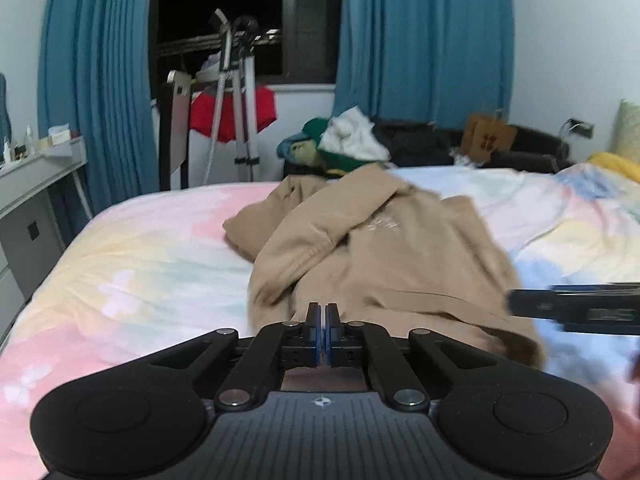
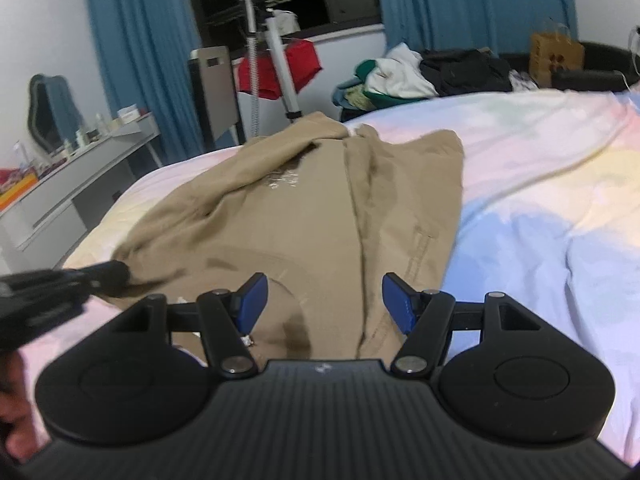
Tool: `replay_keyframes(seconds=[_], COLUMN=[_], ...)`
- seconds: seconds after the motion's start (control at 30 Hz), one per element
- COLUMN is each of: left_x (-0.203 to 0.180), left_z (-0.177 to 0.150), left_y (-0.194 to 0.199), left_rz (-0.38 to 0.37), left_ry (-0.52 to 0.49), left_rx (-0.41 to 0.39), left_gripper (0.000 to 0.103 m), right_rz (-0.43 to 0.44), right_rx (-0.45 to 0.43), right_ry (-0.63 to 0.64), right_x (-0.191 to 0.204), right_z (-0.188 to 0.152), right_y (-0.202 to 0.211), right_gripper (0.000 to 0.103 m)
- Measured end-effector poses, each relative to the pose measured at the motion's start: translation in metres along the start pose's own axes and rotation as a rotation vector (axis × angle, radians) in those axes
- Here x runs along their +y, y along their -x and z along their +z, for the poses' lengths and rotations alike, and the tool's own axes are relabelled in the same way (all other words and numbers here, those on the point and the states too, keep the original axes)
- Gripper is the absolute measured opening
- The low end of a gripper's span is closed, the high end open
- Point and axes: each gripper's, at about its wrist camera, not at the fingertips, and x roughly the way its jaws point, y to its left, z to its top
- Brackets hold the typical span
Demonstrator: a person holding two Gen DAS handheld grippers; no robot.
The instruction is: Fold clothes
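Lying rumpled on the pastel bed [image 1: 132, 264], a tan hoodie [image 1: 384, 256] waits with both tongs at its near edge.
Left tongs [image 1: 323, 312] are pressed together, with no cloth visibly between them; right tongs [image 2: 323, 300] stand apart over the hem. Beyond the hoodie sit a clothes pile [image 1: 348, 140], a red garment [image 1: 232, 114] on a rack, blue curtains [image 1: 100, 80], and a grey counter [image 1: 36, 176] to its left.

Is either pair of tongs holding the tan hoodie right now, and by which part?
Neither. The left tongs are shut with nothing between them. The right tongs are open above the hoodie, not gripping.
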Motion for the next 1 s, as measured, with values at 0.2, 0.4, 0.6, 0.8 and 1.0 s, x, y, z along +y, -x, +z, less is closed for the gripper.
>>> replay_keyframes(seconds=[0.2, 0.4, 0.6, 0.8, 1.0], left_x=[-0.005, -0.006, 0.005, 0.005, -0.011], left_z=[-0.006, -0.026, -0.037, -0.036, -0.031], left_y=[0.046, 0.028, -0.003, 0.004, 0.021], left_rz=[-0.053, 0.017, 0.068, 0.038, -0.034], left_ry=[0.000, -0.064, -0.045, -0.031, -0.087], left_rx=[0.015, 0.135, 0.200, 0.164, 0.040], left_gripper=[0.001, 0.001, 0.001, 0.003, 0.026], right_rz=[0.000, -0.059, -0.106, -0.224, -0.263], right_rx=[0.028, 0.065, 0.169, 0.078, -0.065], right_ry=[0.119, 0.195, 0.127, 0.127, 0.107], right_x=[0.016, 0.024, 0.011, 0.008, 0.009], right_z=[-0.007, -0.018, -0.022, -0.021, -0.013], right_y=[0.015, 0.012, -0.023, 0.003, 0.054], right_gripper=[0.065, 0.064, 0.029, 0.013, 0.012])
